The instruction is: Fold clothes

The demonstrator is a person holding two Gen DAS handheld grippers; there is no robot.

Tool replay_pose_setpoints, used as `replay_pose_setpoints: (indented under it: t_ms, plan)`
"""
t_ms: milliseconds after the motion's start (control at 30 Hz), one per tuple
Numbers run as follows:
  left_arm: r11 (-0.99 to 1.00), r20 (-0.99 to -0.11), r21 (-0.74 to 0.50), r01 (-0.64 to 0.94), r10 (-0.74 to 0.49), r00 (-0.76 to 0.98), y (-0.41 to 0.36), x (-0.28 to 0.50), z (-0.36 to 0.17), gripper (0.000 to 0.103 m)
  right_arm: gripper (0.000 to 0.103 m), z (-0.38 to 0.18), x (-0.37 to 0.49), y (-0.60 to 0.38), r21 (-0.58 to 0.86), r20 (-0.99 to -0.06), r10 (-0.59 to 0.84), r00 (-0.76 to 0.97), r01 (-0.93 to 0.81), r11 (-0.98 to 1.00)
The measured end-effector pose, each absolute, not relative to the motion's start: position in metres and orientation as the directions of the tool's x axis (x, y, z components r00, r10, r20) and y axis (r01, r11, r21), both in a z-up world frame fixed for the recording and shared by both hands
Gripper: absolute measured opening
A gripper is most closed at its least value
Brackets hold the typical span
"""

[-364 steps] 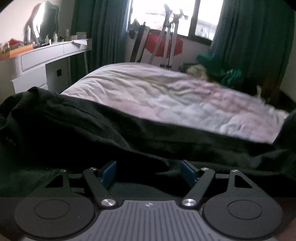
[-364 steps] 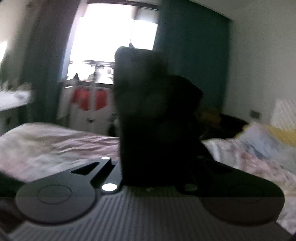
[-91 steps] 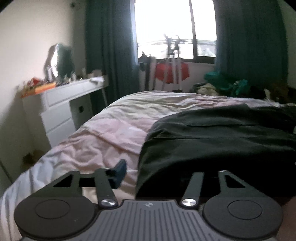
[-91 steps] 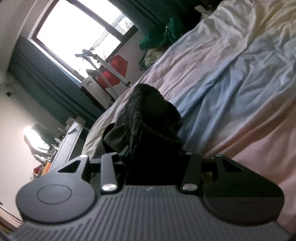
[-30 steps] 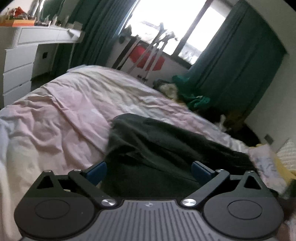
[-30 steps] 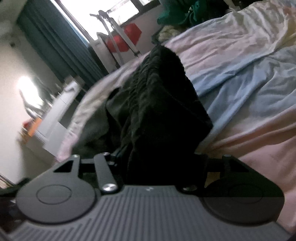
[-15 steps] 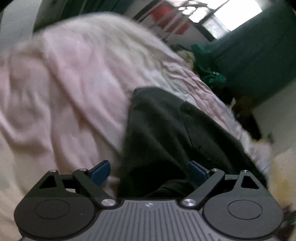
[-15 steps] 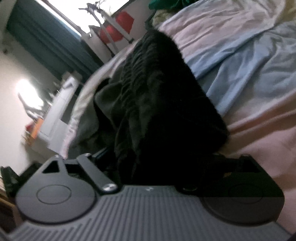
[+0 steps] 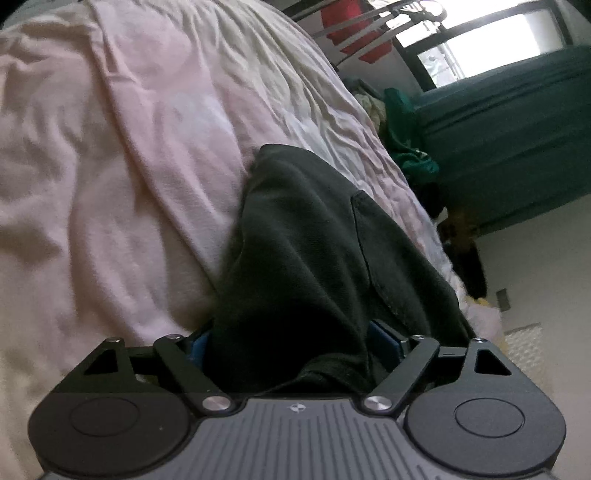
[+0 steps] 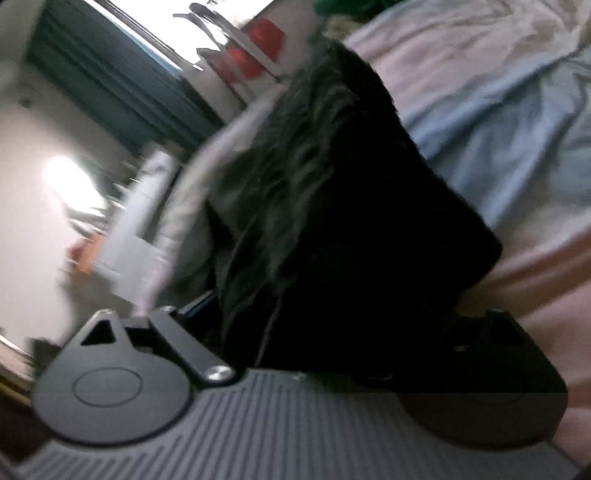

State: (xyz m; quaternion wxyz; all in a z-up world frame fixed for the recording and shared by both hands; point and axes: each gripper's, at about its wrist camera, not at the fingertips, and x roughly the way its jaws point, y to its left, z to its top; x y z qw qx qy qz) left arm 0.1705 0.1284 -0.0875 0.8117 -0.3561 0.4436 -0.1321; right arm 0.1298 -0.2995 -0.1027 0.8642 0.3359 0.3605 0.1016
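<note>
A dark, almost black cloth garment (image 9: 314,258) is seen lying on a bed covered by a crumpled pale pink and cream sheet (image 9: 110,166). Its near end is bunched between the blue pads of the left claw (image 9: 295,341), whose jaws are closing around the cloth; whether the pads already press on it cannot be told. In the right wrist view, the garment (image 10: 332,203) is heaped up between the jaws of the right claw (image 10: 332,314), which are also closing; the pads are hidden by the fabric and blur. Beyond the bed, a pile of green clothing (image 9: 410,147), teal curtains (image 9: 517,129), a red item on a metal rack (image 9: 351,26) and a bright window (image 9: 491,40) are seen.
</note>
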Motion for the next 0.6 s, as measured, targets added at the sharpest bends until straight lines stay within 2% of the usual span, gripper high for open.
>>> replay_pose_setpoints:
  t_ms: [167, 267, 600]
  plan:
    - [0.755, -0.643, -0.648, -0.099, -0.473, 0.603, 0.117, 0.161, -0.084, 0.079, 0.074, -0.101, 0.123, -0.298, 0.63, -0.567, 0.373, 0.734, 0.095, 0.771]
    - [0.782, -0.651, -0.618, -0.084, -0.449, 0.612, 0.111, 0.154, -0.079, 0.079, 0.068, -0.096, 0.112, -0.295, 0.625, -0.565, 0.349, 0.748, 0.112, 0.772]
    - [0.805, -0.665, -0.588, -0.082, -0.423, 0.615, 0.106, 0.146, -0.074, 0.077, 0.065, -0.097, 0.099, -0.295, 0.604, -0.559, 0.312, 0.768, 0.12, 0.788]
